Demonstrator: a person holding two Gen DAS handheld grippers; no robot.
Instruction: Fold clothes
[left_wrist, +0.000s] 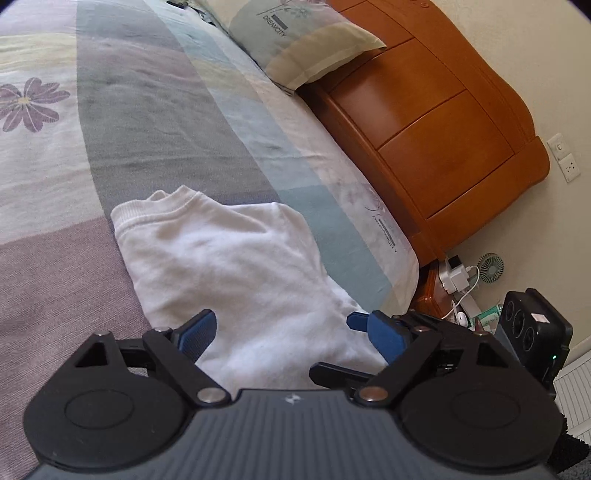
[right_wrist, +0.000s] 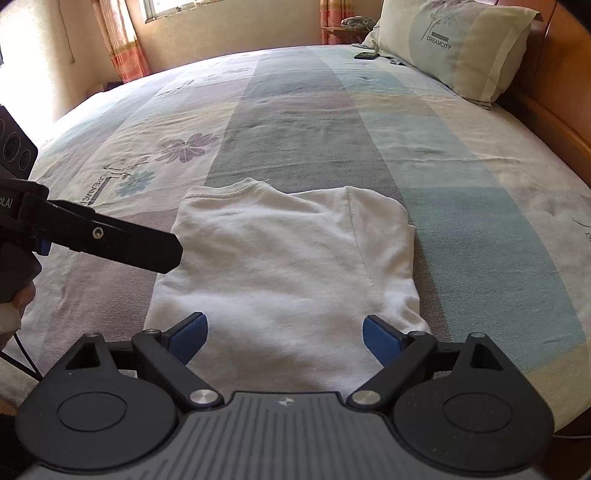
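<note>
The bed (right_wrist: 303, 110), under a striped and flowered sheet, fills both views, and the white shirt (right_wrist: 288, 258) lies on its near part, sleeves already turned in so that it forms a long panel with the ribbed collar (right_wrist: 221, 190) at the far end and the hem near the grippers. Judging by this, the step in hand is the lengthwise fold: bringing the near hem up toward the collar.

To do it well, each gripper should take one near corner, pinching all layers together so the tucked sleeve on the right does not slide out. The two should lift only a little, travel together at the same pace toward the far end, and lay the hem square to the collar line before letting go. An uneven pull would likely skew the panel.

The right gripper (right_wrist: 284, 339) hangs over the near middle of the shirt, its jaws spread wide with nothing pinched between the blue pads (right_wrist: 188, 338). The left gripper (left_wrist: 286, 334) hovers over the shirt's near right part in its own view, also released and empty; in the right wrist view it comes in from the left, one black finger reaching the shirt's left edge.

The pillow (right_wrist: 454, 44) at the far right, against the wooden headboard (left_wrist: 436, 122), reads "DREAMCITY"; the same word is printed on the sheet by the flowers (right_wrist: 107, 190). The left gripper's body shows partial lettering ending in ".AI".
</note>
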